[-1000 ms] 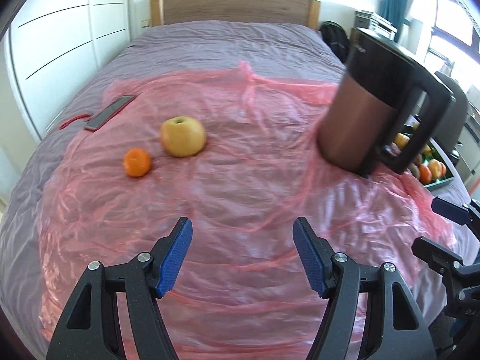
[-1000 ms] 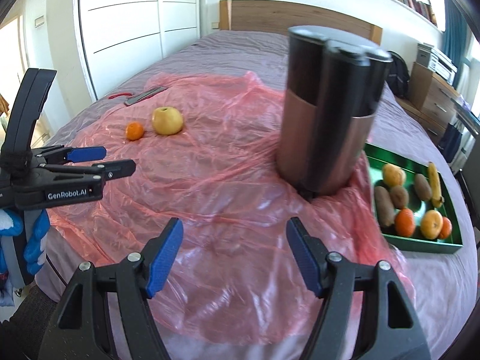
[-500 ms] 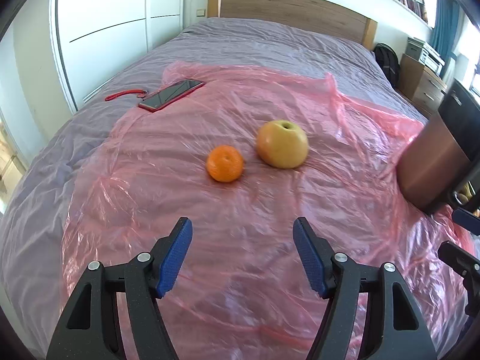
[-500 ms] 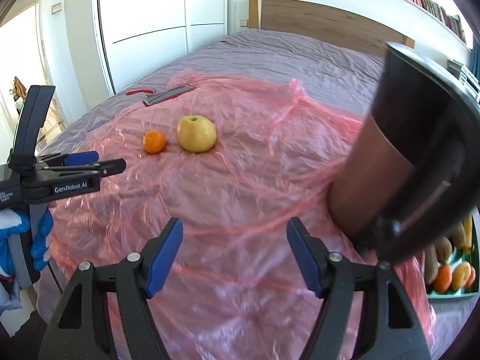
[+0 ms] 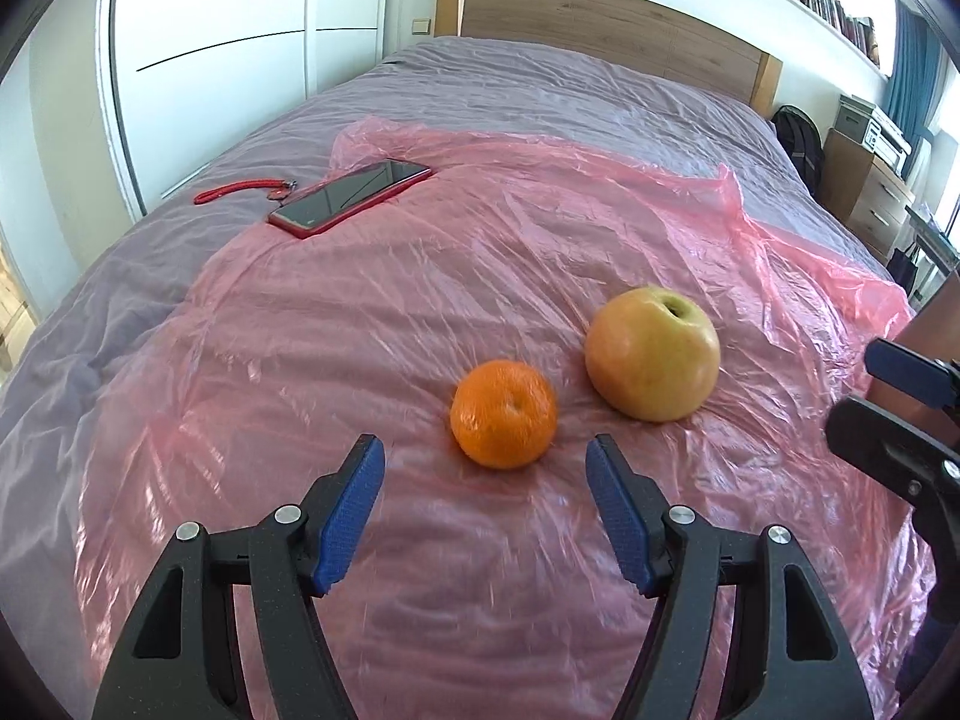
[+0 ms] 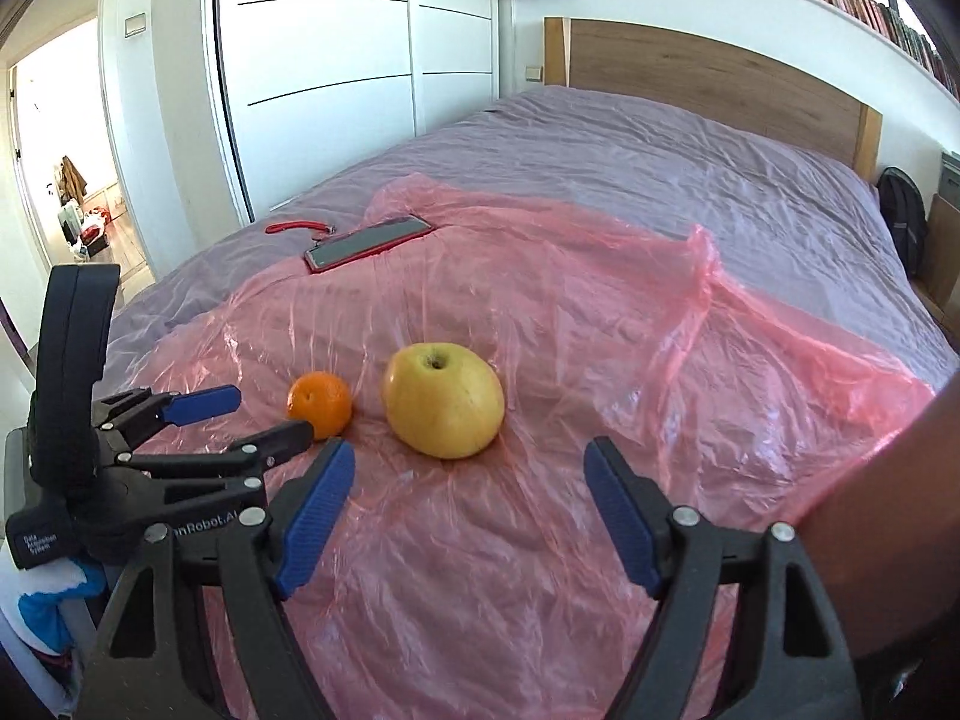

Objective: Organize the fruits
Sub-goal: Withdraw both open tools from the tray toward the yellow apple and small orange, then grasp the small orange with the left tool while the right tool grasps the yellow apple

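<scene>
I see the orange [image 5: 504, 422] and the yellow apple [image 5: 654, 354] side by side on the pink plastic sheet [image 5: 420, 300] (spread over the bed). My left gripper [image 5: 485, 450] hangs just short of the orange, jaws apart and empty. My right gripper [image 6: 468, 456] faces the apple, spread wide, gripping nothing.

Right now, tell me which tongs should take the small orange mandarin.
Left. The left tongs stand open directly in front of the small orange mandarin, nothing between. The right tongs line up with the large yellow apple instead.
</scene>
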Demonstrator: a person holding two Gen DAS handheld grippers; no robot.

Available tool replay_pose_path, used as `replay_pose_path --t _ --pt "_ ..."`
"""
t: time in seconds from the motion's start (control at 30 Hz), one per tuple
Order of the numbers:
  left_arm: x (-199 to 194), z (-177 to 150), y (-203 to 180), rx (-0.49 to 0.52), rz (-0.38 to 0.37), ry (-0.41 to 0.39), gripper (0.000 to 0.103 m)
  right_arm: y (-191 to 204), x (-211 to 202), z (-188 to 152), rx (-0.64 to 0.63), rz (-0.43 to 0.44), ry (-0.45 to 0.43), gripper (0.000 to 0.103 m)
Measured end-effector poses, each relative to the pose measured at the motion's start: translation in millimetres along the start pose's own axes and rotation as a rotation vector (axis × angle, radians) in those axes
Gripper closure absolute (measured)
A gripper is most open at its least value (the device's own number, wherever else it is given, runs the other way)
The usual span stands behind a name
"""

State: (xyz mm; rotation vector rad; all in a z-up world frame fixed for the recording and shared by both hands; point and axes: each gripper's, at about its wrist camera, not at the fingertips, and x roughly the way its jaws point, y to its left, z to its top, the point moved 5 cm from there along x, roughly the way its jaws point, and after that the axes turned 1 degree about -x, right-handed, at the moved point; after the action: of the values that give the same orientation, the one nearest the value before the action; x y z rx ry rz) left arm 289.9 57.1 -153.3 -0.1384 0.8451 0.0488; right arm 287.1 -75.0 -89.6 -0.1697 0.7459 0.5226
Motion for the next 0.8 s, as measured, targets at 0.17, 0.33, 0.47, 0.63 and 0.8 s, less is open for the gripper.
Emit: replay_pose_path --t 0.17,0.33,0.47,0.63,0.8 --pt "23.4 -0.6 0.5 0.01 -0.009 0.01 0.039 3.0 40.6 4.1 -0.004 0.026 0.007 0.0" --pt "32.3 -2.5 -0.9 0.02 -0.018 0.006 0.039 2.8 71.1 4.3 0.0 0.045 0.007 0.0" --pt "35.1 -3.6 -3.6 0.034 -0.022 -0.007 0.039 3.0 88.2 4.8 0.005 0.065 0.007 0.0" --pt "38.1 -4.8 -1.6 0.02 -0.041 -0.018 0.04 10.0 101.3 7.9 -0.01 0.094 0.012 0.0" --pt "39.7 -6.3 -0.3 0.012 -0.053 -0.03 0.05 15.2 110.2 7.5 -0.023 0.107 0.018 0.0"
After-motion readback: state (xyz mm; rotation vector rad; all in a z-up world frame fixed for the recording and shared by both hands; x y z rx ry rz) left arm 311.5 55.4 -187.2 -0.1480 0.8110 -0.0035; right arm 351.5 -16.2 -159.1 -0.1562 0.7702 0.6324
